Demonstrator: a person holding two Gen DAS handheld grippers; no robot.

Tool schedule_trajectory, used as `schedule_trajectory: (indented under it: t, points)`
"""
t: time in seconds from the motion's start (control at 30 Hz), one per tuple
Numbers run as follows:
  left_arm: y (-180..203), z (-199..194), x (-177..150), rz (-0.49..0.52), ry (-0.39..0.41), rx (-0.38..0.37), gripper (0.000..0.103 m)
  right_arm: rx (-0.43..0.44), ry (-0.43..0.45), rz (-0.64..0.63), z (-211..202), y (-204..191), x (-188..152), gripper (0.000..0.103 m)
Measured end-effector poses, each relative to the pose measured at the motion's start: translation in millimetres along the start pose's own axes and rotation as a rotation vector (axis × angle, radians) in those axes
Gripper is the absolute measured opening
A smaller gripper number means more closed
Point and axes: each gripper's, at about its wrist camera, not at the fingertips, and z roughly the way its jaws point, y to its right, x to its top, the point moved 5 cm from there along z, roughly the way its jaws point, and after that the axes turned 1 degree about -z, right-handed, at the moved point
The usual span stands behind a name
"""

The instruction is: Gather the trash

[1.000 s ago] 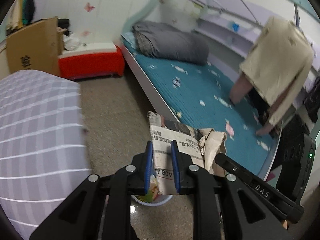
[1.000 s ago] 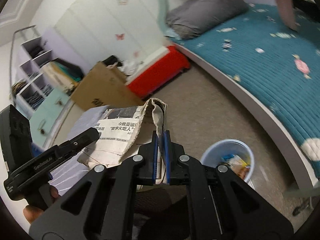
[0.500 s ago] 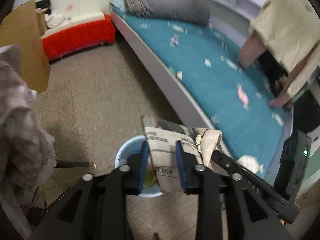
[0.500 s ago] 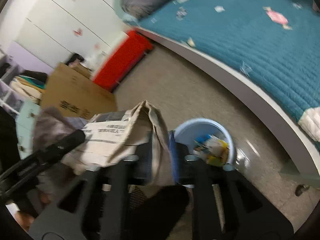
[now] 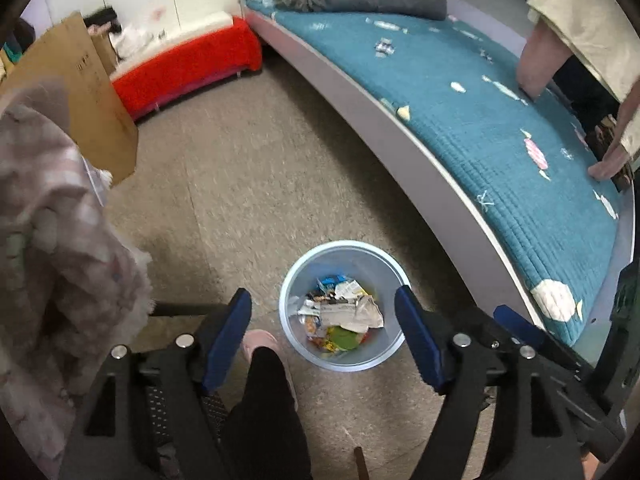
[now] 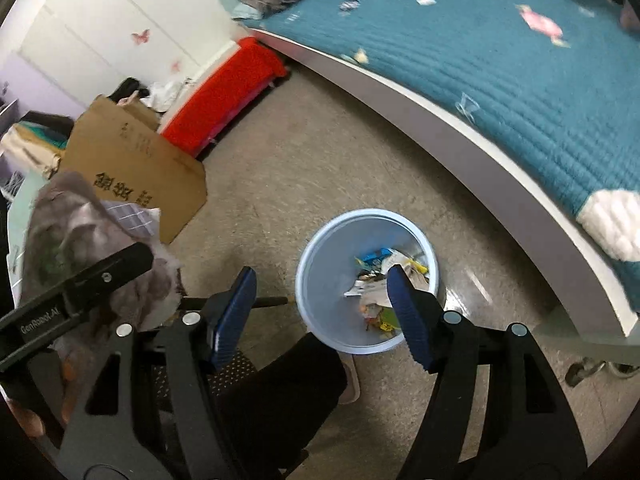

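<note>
Hovering over the bin [image 5: 343, 304] on the floor: left gripper [image 5: 323, 308], jaws opening, nothing between them. Likewise right gripper [image 6: 320, 286], jaws opening and empty. Lying inside the bin, on wrappers: crumpled newspaper [image 5: 348, 314]. Showing only in the left view: a pink slipper [image 5: 258, 342]. Showing only in the right view: "GenRobot.AI" on the left gripper's body; box [image 6: 132, 168] lettering too blurred for reading. Partly hiding the newspaper there: the right finger.

Even indoor light, strong fisheye bending, motion-blurred left edges.
</note>
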Motion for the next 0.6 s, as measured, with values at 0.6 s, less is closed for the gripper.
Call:
schedule_trajectory:
  t: [0.6]
  points:
    - [-34.6, -274.6, -53.3, -0.031, 0.512, 0.168, 0.088, 0.107, 0.338, -0.299, -198.9, -138.3, -24.2, 0.074]
